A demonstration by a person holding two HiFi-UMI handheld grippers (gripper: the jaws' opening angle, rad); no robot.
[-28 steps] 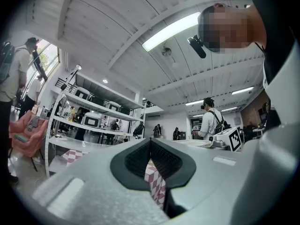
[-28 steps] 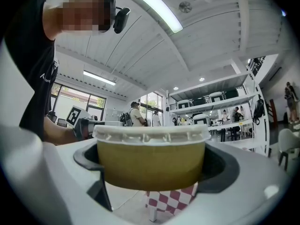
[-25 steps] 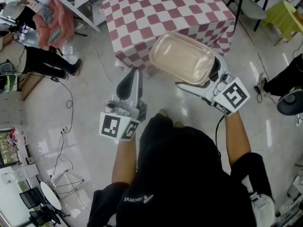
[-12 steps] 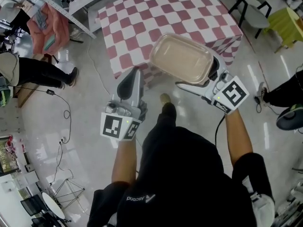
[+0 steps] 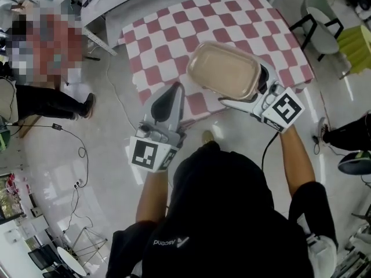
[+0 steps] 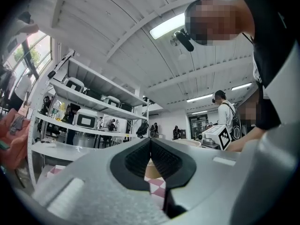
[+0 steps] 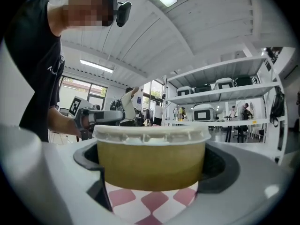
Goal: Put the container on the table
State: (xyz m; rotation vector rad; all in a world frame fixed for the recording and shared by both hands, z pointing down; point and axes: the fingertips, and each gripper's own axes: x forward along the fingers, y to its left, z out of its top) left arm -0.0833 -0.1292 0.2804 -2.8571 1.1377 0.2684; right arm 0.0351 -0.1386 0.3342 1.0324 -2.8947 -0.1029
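Observation:
A beige rectangular container with a clear lid is held in the air over the near edge of the table, which wears a pink-and-white checked cloth. My right gripper is shut on the container, clamping its near end; in the right gripper view the container fills the space between the jaws, with checked cloth below it. My left gripper is shut and holds nothing, and hangs left of the container by the table's front edge. In the left gripper view its pads meet.
A person stands at the left by a shelf rack. A chair and a yellow-green stool are to the right of the table. Cables trail over the glossy floor. Shelves with white machines line the room.
The view has moved forward: the table lies nearer and more under the held container. Both grippers keep their pose, the right still clamped on the container.

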